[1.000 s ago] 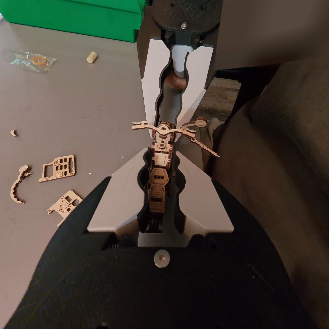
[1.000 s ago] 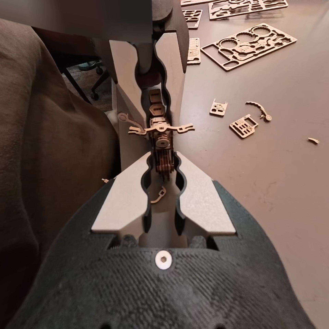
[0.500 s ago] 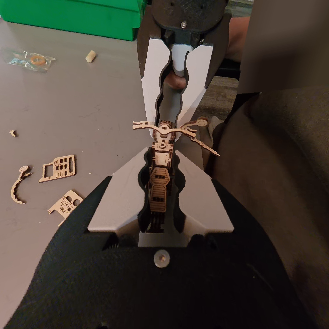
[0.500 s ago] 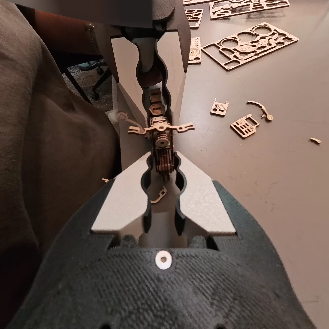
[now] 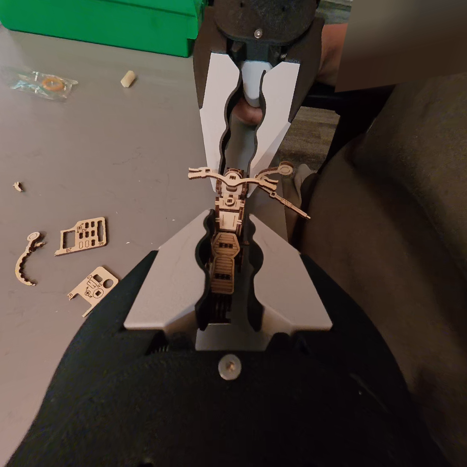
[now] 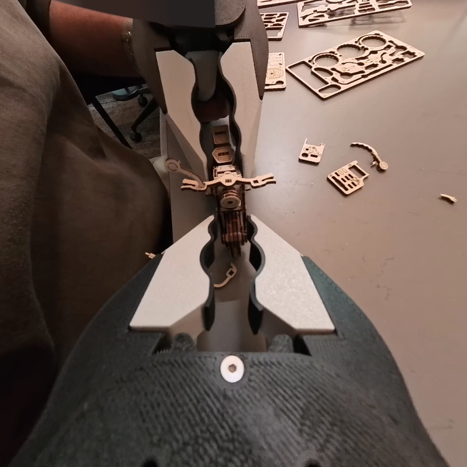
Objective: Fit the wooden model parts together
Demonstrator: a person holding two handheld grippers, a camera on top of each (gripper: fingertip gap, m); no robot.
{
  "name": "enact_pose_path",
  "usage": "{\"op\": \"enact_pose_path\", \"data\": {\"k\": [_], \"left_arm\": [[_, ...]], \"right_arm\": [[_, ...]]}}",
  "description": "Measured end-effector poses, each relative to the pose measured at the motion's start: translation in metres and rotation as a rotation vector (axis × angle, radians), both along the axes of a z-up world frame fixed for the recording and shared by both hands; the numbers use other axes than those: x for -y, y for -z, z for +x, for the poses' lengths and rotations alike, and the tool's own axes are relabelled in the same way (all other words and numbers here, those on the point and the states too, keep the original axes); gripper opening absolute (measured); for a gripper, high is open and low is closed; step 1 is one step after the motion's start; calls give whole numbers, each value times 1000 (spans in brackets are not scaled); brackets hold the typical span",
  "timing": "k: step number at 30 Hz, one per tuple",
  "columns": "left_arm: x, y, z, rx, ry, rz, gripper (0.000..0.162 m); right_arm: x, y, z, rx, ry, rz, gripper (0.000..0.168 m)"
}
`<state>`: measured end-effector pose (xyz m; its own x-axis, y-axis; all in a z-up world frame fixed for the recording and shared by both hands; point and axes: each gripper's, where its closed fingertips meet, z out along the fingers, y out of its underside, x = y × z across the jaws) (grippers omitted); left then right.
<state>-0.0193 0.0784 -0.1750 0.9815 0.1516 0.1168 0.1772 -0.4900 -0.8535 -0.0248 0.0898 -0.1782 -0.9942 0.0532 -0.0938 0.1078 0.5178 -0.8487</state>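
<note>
Wooden motorcycle model (image 5: 228, 227) sat lengthwise between the fingers of the left claw (image 5: 228, 219) in the left wrist view, seat and tank facing up, and the claw was clenched on its rear half. Its handlebar (image 5: 232, 178) stuck out to both sides just beyond the fingertips, with a round mirror on the right end and a thin rod angling down from that side. Opposite, the right claw (image 5: 233, 187) pointed back toward the camera, its tips closed on the model's front end. On the grey counter (image 5: 113, 141) to the left lay a curved toothed strip (image 5: 25, 260), two small flat cut-out pieces (image 5: 82, 236) (one partly hidden by the claw body), a small clear bag (image 5: 43, 83), a short pale peg (image 5: 127, 78) and, at the far edge, a green box (image 5: 101, 22).

From the right wrist view, the same model (image 6: 231, 202) faced the camera headlight first, gripped at its front between the right claw's (image 6: 231, 222) tips. A small hooked wooden piece (image 6: 225, 278) showed lower down between the fingers; whether it was held or lay below, I could not tell. The left claw (image 6: 222, 156) held the model's tail behind. Punched wooden sheets (image 6: 353, 63) lay on the counter (image 6: 353, 252) farther right, and brown fabric filled the left side.
</note>
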Motion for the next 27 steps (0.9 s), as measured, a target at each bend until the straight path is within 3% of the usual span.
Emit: {"op": "enact_pose_path", "data": {"k": [13,17,22,27], "left_arm": [[1,-1,-3,43,-18,11,21],[4,-6,-15,116,-92,59,20],[14,-29,-41,322,-243,257,20],[29,-58,-63,502,-339,538,18]], "right_arm": [[0,1,-2,-1,7,4,21],[0,-3,-8,11,43,-23,34],[-6,-28,-34,-30,177,-134,42],[-9,-72,-49,-69,295,-338,37]]}}
